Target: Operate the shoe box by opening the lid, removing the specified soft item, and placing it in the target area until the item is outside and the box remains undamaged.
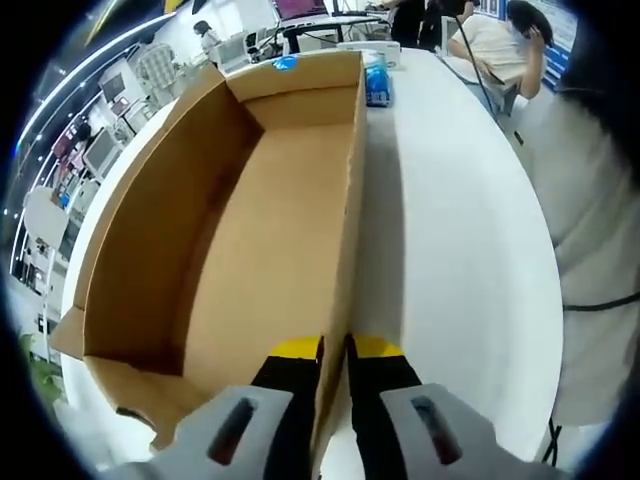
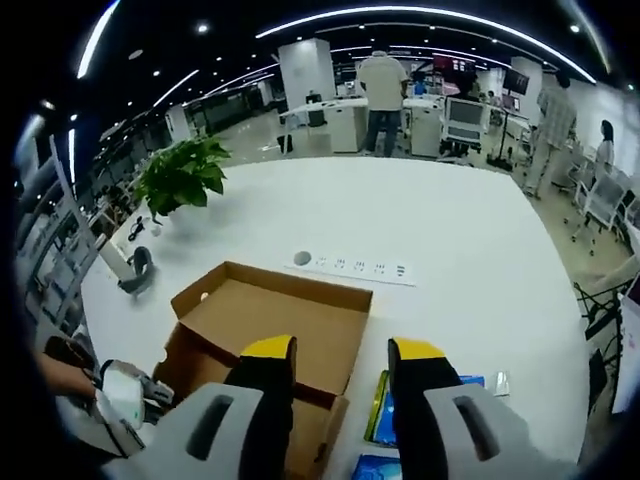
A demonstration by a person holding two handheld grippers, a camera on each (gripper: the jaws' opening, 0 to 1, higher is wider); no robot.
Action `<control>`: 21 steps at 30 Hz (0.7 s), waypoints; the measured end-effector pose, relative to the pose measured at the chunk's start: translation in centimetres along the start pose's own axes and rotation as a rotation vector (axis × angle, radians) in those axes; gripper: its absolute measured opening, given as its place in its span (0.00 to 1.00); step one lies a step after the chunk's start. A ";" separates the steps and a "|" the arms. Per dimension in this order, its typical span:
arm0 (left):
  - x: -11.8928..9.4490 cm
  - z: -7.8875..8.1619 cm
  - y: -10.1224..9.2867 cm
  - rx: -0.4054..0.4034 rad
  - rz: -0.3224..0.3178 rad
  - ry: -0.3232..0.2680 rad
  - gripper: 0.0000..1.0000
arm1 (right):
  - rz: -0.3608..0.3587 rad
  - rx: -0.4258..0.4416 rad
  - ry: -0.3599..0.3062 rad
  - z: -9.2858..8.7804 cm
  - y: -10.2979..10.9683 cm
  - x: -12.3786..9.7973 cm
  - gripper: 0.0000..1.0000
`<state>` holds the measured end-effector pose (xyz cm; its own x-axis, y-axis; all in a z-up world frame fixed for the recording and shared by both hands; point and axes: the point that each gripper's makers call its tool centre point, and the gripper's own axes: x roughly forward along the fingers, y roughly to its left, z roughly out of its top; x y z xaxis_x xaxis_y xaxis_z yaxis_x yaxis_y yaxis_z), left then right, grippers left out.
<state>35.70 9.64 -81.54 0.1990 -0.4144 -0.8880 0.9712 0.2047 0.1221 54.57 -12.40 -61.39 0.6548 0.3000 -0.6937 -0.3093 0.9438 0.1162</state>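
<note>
The open cardboard shoe box (image 1: pixel 250 230) runs away from me in the left gripper view, and I see nothing inside it. My left gripper (image 1: pixel 335 352) is shut on the top edge of the box's right side wall, one yellow-tipped jaw on each side. In the right gripper view the same box (image 2: pixel 275 320) lies just below my right gripper (image 2: pixel 345 355), which hangs open above its near right corner, holding nothing. The left gripper (image 2: pixel 120 395), with a hand on it, shows at the box's left end. Flat blue packets (image 2: pixel 385 415) lie on the table beside the box.
The box rests on a broad white table (image 2: pixel 480 250). A white power strip (image 2: pixel 350 266) lies beyond it, with a potted plant (image 2: pixel 182 172) at the far left. A blue packet (image 1: pixel 378 82) sits past the box's far end. People sit and stand at the back.
</note>
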 end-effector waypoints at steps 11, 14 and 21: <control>0.0 0.0 0.0 0.001 0.004 -0.008 0.08 | 0.009 0.026 -0.006 1.2 0.3 2.3 0.31; -0.1 0.0 0.0 0.001 0.007 -0.006 0.08 | 0.000 0.042 0.019 1.0 0.1 3.2 0.34; -0.1 0.0 0.0 -0.006 0.003 -0.006 0.08 | 0.001 0.206 0.049 -0.4 -0.8 5.3 0.33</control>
<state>35.67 9.63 -81.45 0.2025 -0.4193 -0.8850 0.9698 0.2111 0.1219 58.05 -11.62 -65.46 0.6183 0.2988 -0.7270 -0.1592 0.9534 0.2565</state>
